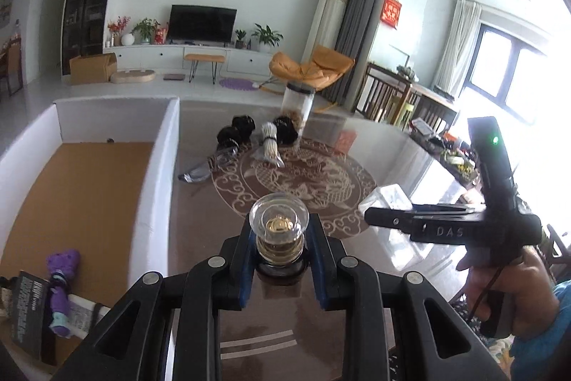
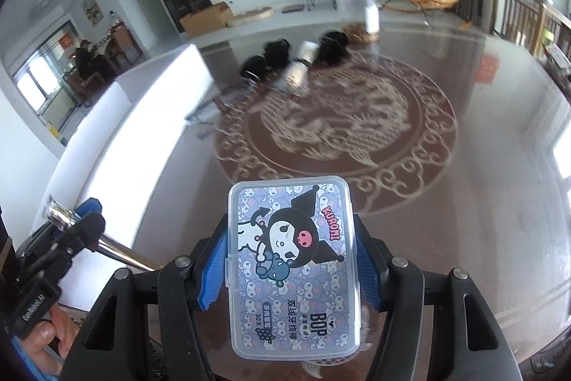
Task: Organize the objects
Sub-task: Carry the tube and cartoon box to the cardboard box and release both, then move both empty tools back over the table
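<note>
- Left gripper: closed on a small glass bottle with a clear round stopper, gripped at the neck between the blue pads and held above the worktop.
- Right gripper: clamped across the sides of a flat clear floss-pick box with a cartoon label; the box is clear of the worktop.
- Step in hand, as judged: both items are picked up and in transit; the likely destination is the white-walled cardboard box at the left of the worktop.
- Next move, as judged: each load must clear the box wall before lowering. The left gripper sits nearer to it, so the right should follow rather than cross.
- Already inside the cardboard box: a purple toy and a dark printed packet, which narrow the free floor at that corner.
- Still on the worktop, well apart from both grippers: a clear jar with a dark lid, dark bundles, a tied white bundle and a foil sachet.
- No obstacle stands between the grippers and the box.
</note>
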`<action>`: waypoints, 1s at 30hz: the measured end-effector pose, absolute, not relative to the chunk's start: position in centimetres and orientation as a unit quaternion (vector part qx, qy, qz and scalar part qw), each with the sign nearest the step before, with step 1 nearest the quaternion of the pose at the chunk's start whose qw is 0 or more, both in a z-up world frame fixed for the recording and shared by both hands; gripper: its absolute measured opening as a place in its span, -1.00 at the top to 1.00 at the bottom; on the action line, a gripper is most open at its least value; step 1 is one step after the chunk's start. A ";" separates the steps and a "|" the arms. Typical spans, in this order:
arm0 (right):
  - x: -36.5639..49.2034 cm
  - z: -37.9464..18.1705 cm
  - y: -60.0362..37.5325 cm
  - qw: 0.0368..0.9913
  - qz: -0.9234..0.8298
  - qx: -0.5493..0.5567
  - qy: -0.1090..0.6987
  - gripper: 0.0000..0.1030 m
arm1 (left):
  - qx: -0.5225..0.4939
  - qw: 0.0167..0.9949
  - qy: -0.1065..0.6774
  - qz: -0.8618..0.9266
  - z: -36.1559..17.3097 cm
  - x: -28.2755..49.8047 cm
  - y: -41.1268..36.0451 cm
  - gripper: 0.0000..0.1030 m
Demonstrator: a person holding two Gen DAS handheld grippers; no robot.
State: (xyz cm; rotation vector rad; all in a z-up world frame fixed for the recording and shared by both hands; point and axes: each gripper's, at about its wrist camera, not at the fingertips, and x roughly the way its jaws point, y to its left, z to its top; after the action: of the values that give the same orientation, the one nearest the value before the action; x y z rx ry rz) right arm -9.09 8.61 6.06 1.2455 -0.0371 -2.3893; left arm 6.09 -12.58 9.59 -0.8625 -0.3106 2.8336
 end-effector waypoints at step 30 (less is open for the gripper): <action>-5.2 8.2 -14.4 0.406 -0.832 0.360 0.110 -0.90 | -0.442 -0.244 -0.093 0.859 2.8 5.0 -36.1 -0.59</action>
State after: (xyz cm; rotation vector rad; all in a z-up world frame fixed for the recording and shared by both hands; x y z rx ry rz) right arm -5.18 -14.42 8.24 0.9090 0.2782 -2.0995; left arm 5.02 -36.11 2.78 -1.6543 -0.3482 3.2165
